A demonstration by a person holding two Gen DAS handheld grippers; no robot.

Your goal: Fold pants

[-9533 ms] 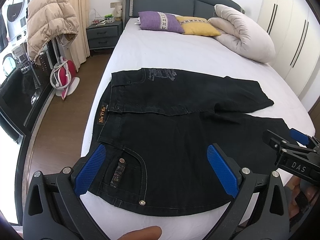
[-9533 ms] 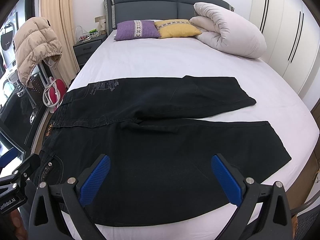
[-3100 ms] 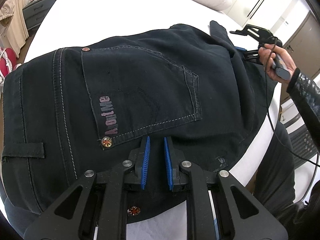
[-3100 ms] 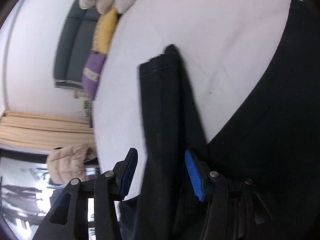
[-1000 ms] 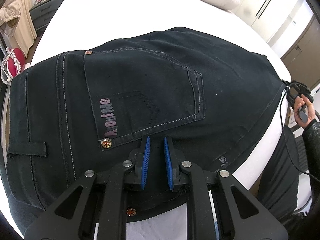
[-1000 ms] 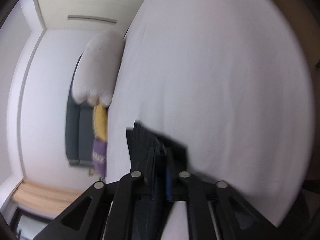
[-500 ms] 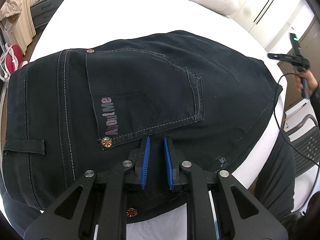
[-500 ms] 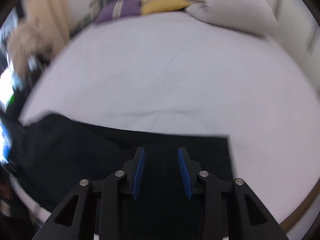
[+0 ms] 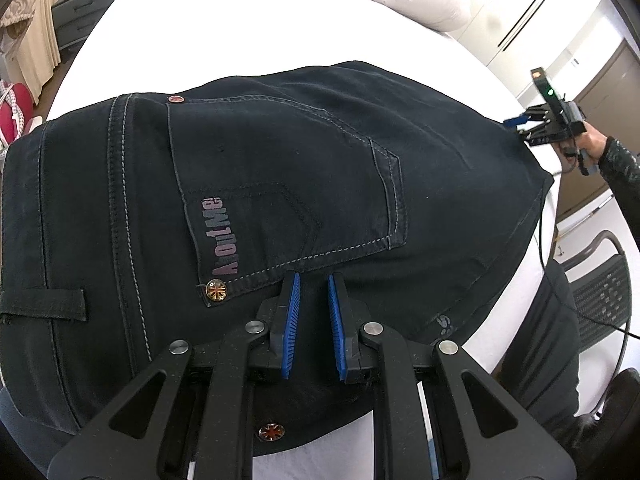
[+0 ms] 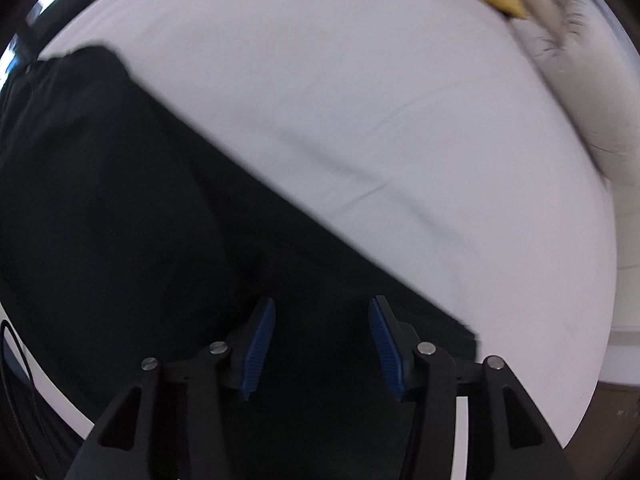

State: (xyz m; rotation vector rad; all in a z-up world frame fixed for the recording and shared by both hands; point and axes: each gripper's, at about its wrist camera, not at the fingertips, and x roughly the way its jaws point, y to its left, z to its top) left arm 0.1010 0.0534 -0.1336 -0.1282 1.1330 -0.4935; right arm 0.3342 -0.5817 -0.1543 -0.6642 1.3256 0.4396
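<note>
left gripper (image 9: pixel 313 322) jaws clenched on black pants (image 9: pixel 260 160), right gripper (image 10: pixel 322 346) jaws just opening, released, above the cloth

Your black jeans (image 9: pixel 280 168) show pale grey stitching and pinkish pocket lettering; white bedsheet (image 9: pixel 224 32), blue gripper pads (image 9: pixel 294 320).

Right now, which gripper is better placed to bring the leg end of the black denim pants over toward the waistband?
Right. The right gripper hangs open just over the leg end of the black denim pants; its jaws have just been opening. The left gripper is nearly shut at the back pocket.
</note>
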